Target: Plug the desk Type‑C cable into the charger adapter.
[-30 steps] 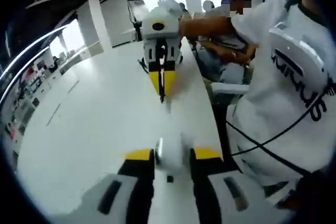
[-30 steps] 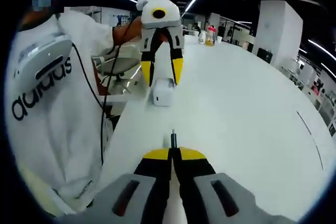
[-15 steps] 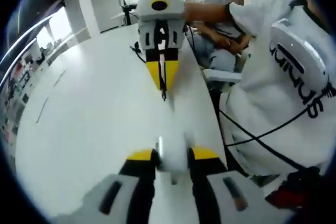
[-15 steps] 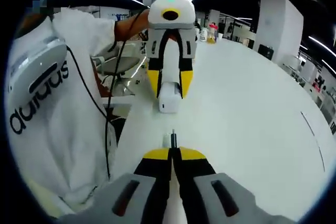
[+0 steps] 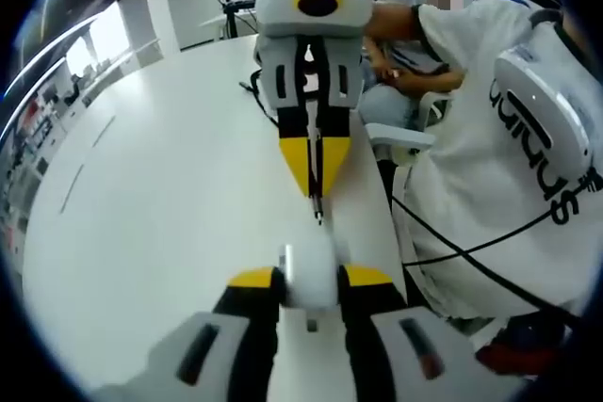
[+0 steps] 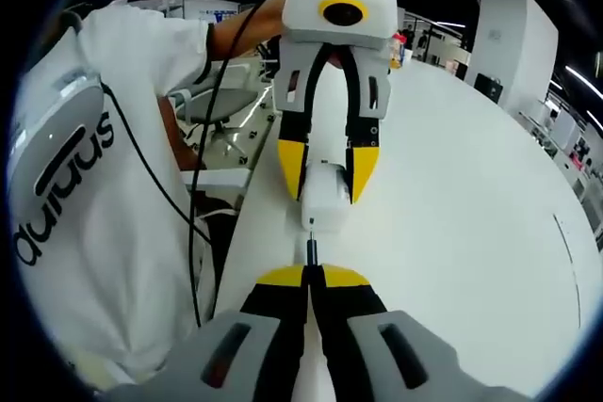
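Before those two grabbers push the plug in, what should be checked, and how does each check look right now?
1. Left gripper grips the white charger: ok, held between its yellow-tipped jaws.
2. Right gripper grips the cable plug: ok, jaws shut with the plug tip sticking out.
3. Plug points at the charger: ok, the tip sits right at its near face.
4. Plug lined up with the socket: cannot tell, the socket is too small to see.
5. Plug already seated: cannot tell.
6. White table near the meeting point is bare: ok.
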Demonstrator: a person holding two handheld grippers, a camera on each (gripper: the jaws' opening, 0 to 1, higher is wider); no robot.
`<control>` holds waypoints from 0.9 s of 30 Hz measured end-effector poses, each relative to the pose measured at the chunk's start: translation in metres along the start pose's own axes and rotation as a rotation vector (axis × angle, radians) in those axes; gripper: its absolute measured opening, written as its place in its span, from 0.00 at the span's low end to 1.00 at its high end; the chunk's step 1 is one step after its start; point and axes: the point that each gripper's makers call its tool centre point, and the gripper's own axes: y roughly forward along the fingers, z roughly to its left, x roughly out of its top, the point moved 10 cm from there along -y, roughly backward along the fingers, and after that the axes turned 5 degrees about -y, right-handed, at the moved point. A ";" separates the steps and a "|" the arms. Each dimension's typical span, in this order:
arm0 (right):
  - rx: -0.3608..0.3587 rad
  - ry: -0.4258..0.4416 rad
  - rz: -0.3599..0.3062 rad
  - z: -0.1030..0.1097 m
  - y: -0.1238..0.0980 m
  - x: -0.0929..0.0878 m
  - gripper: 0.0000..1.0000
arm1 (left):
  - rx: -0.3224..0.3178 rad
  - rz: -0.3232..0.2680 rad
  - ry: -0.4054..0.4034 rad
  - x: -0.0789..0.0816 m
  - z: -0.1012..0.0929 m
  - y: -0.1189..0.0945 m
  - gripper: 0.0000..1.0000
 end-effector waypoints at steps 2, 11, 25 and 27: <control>-0.002 0.004 0.003 -0.001 0.002 0.002 0.02 | 0.000 0.003 -0.006 0.000 0.000 0.000 0.24; 0.010 0.005 0.017 -0.002 0.007 0.006 0.02 | -0.003 0.017 -0.028 0.000 0.001 0.001 0.24; -0.015 -0.001 0.035 0.000 0.010 0.010 0.01 | 0.015 0.036 -0.052 0.001 0.000 0.003 0.24; -0.017 -0.006 0.021 0.000 0.009 0.009 0.00 | 0.014 0.030 -0.057 0.001 0.000 0.004 0.23</control>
